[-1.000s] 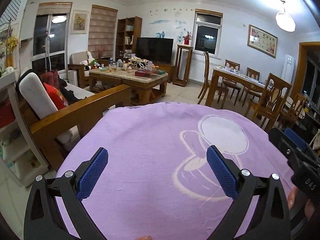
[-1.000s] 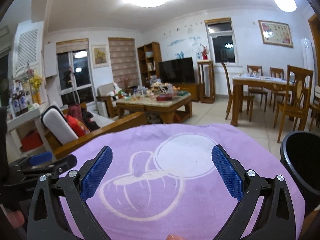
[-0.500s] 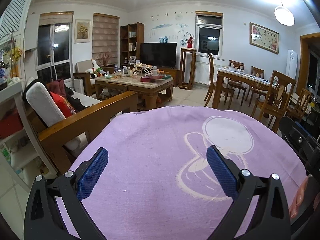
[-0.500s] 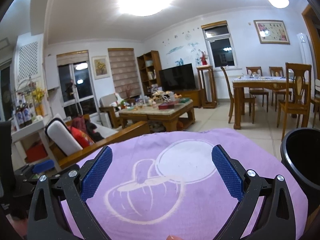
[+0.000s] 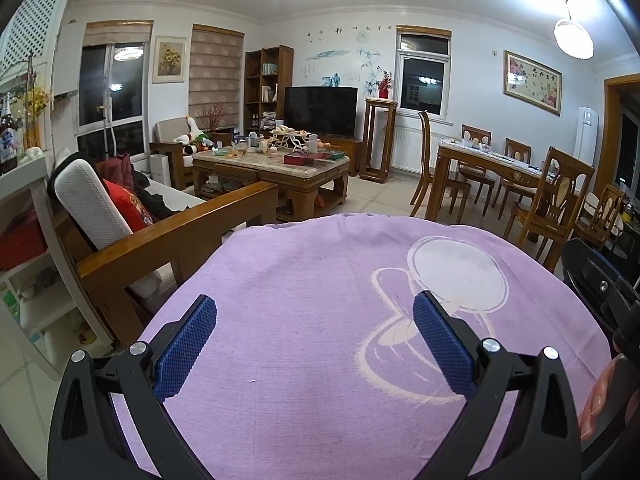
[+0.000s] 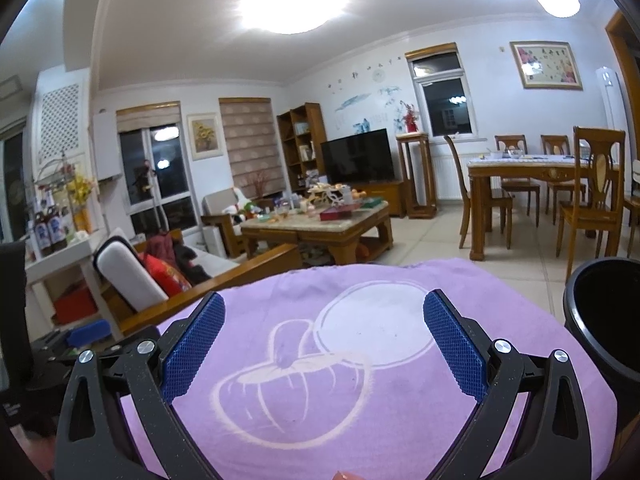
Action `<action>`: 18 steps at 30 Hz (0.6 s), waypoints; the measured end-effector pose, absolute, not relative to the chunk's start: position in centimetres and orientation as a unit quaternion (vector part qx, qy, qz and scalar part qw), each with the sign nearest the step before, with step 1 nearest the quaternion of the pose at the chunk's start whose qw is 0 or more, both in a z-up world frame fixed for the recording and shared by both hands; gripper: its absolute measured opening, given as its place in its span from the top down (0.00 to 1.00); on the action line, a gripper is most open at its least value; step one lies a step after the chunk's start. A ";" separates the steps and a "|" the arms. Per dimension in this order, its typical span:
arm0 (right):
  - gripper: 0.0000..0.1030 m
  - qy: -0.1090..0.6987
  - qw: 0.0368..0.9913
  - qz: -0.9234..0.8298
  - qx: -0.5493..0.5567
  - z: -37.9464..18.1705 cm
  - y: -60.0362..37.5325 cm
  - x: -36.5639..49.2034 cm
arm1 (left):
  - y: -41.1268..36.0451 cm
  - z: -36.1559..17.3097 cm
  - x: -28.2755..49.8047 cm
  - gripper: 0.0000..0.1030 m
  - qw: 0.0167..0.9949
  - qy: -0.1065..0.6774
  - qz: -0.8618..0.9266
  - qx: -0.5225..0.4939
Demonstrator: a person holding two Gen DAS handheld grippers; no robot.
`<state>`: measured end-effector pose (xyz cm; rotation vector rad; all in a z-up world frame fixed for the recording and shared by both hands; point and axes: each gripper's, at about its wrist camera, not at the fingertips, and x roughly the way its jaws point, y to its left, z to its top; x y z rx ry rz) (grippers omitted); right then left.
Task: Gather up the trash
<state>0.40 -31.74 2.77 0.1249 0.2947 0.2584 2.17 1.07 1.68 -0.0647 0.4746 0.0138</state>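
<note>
While both the left hand-held gripper (image 5: 314, 338) and the right hand-held gripper (image 6: 324, 336) hang spread and empty over the purple-clothed surface (image 5: 312, 288), no trash shows there — either cleared or unlittered — beside the black bin (image 6: 604, 320) at right.

A cloth (image 6: 360, 380) lies in front — bin (image 6: 604, 320) at its right, sofa (image 5: 160, 232) left, coffee table (image 5: 272, 168) behind.

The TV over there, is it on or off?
Off, it seems. The TV screen is plain black in both views, with no picture or glow on it.
</note>
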 end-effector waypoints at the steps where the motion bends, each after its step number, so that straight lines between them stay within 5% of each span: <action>1: 0.05 0.146 0.979 0.128 0.062 2.8 -31.7 0.4 | 1.0 1.7 2.2 0.05 0.972 0.235 0.007 -0.032; 18: 0.05 0.147 0.979 0.129 0.063 2.7 -31.9 0.5 | 1.1 1.7 2.1 0.05 0.971 0.237 0.006 -0.037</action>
